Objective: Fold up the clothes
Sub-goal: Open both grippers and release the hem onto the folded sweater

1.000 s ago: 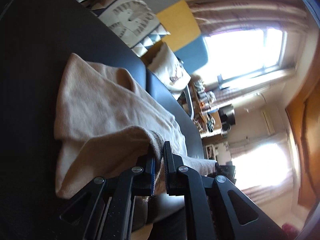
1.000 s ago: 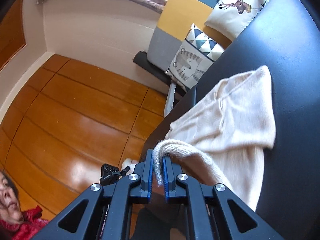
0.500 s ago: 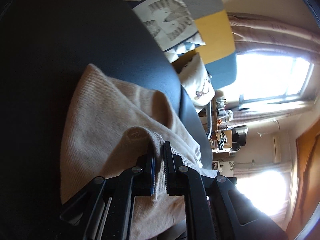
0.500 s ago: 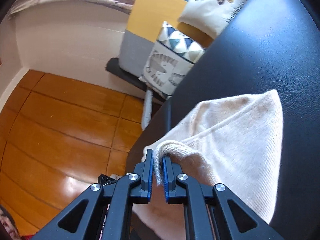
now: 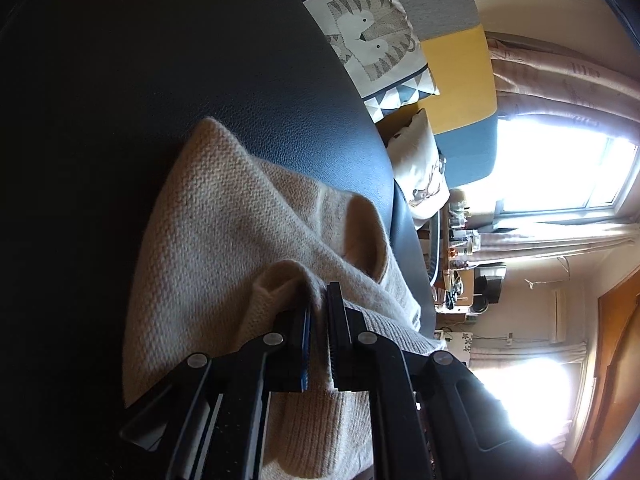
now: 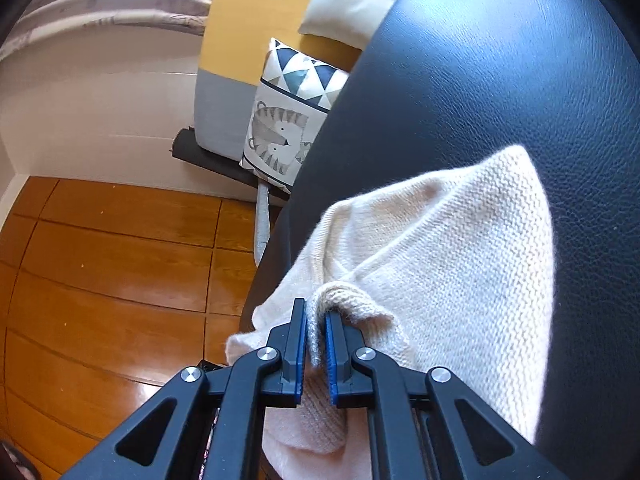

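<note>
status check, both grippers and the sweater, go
Left gripper shut on sweater edge. Right gripper shut on sweater hem too. Sweater bunched on black table, partly draped off near edge. Nothing in the way.

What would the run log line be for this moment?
step: folding | left gripper: shut on sweater | right gripper: shut on sweater | surface: black table

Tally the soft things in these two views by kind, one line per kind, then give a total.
Knit sweaters: 1, the beige sweater, pinched by both the left gripper and the right gripper.
Throw pillows: 2, the tiger pillow and the cream pillow.
Total: 3
</note>
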Motion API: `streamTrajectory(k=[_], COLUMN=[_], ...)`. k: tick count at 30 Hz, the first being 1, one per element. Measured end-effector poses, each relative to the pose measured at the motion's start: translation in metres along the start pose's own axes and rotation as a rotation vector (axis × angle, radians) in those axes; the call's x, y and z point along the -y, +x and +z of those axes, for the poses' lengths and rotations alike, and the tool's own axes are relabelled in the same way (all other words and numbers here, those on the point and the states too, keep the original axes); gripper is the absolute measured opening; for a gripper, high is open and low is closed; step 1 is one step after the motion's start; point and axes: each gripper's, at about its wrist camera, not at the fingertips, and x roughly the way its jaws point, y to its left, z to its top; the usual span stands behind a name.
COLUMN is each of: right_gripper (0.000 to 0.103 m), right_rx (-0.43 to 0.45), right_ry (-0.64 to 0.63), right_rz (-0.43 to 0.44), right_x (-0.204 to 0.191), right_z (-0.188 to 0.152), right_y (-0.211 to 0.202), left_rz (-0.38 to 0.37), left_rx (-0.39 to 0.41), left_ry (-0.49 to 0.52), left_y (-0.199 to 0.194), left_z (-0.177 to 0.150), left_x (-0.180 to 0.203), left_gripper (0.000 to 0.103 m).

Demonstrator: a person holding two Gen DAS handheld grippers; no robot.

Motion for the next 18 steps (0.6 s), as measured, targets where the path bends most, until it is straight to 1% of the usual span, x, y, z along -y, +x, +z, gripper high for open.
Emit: streamTrajectory(k=[3, 6, 9, 11, 12, 13, 14, 15, 16, 18], right_gripper=[0.010, 0.009, 0.009, 0.014, 0.019, 0.021, 0.022, 0.024, 0.027, 0.027], right_rx=[0.003, 0.012, 0.018, 0.015, 0.024, 0.053, 0.089, 0.127, 0.161, 0.206], right_ry=[0.009, 0.001, -0.002, 0.000, -0.003, -0.013, -0.027, -0.037, -0.038, -0.035], right_rz=[0.007, 0.014, 0.002, -0.008, -0.022, -0.040, -0.057, -0.068, -0.069, -0.066], right_x=[0.006, 0.008, 0.007, 0.004, 0.001, -0.003, -0.007, -0.011, -0.013, -0.018], right_z=[0.000, -0.002, -0.002, -0.002, -0.002, -0.002, -0.001, -0.001, -0.002, -0.007], right_y=[0.003, 0.004, 0.004, 0.003, 0.000, -0.005, -0.011, -0.018, -0.026, -0.042], left_rz=[0.002, 0.011, 0.032, 0.056, 0.083, 0.126, 0.169, 0.199, 0.213, 0.233], left_rx=[0.021, 0.037, 0.048, 0.063, 0.088, 0.130, 0.172, 0.205, 0.222, 0.243], left_ry=[-0.001, 0.025, 0.064, 0.100, 0.117, 0.133, 0.148, 0.159, 0.166, 0.184], left_y=[0.001, 0.000, -0.004, -0.013, -0.020, -0.031, -0.041, -0.050, -0.057, -0.069], left_z=[0.001, -0.001, -0.004, -0.004, -0.004, -0.004, -0.004, -0.004, -0.007, -0.016], left_x=[0.000, 0.003, 0.010, 0.016, 0.018, 0.020, 0.022, 0.022, 0.021, 0.016], left_gripper=[0.008, 0.010, 0.017, 0.024, 0.028, 0.039, 0.047, 0.048, 0.048, 0.048])
